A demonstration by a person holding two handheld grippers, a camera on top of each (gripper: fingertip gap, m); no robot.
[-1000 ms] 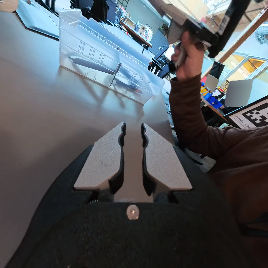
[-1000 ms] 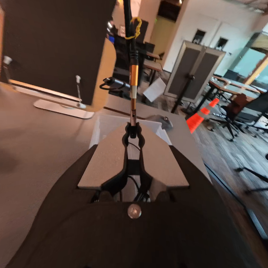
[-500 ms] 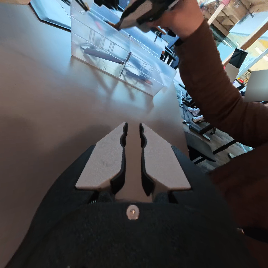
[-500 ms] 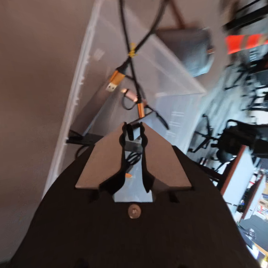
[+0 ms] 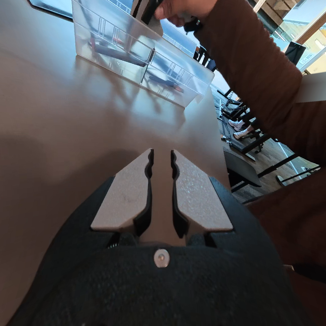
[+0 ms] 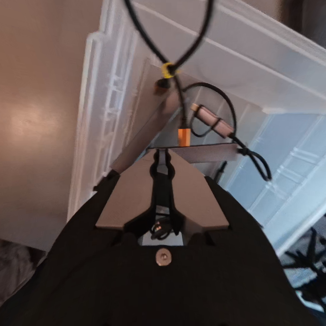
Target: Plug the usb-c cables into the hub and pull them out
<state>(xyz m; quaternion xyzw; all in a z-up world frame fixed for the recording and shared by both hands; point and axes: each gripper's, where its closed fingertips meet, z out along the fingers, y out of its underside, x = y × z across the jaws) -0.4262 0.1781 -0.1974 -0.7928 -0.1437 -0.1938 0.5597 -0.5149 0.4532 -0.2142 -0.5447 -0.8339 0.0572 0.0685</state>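
- Your left claw [image 5: 162, 155] is low over the brown surface [image 5: 61, 114], its two grey fingers [image 5: 127, 194] apart with only bare surface showing in the gap; it holds nothing.
- The clear plastic bin [image 5: 134, 58] stands on the surface well beyond the left claw, and dark cables show blurred through its wall.
- Your right hand [image 5: 174, 12], in a brown sleeve [image 5: 247, 67], is above the bin's far side, gripping the other tool.
- Your right claw [image 6: 162, 155] points down into the clear bin [image 6: 229, 58], its fingers close together on a narrow grey piece at the tips; the view is blurred, so I cannot tell whether the claw is clamped on it or what that piece is.
- An orange-shelled cable plug [image 6: 184, 137] sits just beyond the right claw's tips, at the edge of a thin divider wall [image 6: 202, 151] inside the bin; its black cable [image 6: 180, 98] runs up from it.
- A yellow tie [image 6: 166, 70] bundles that cable with another black strand farther up in the bin.
- A pinkish metal hub [image 6: 213, 121] lies in the bin beside the orange plug, on the side away from the surface, with a thin black lead [image 6: 231, 109] looped around it.
- I cannot tell whether any plug is seated in the hub.
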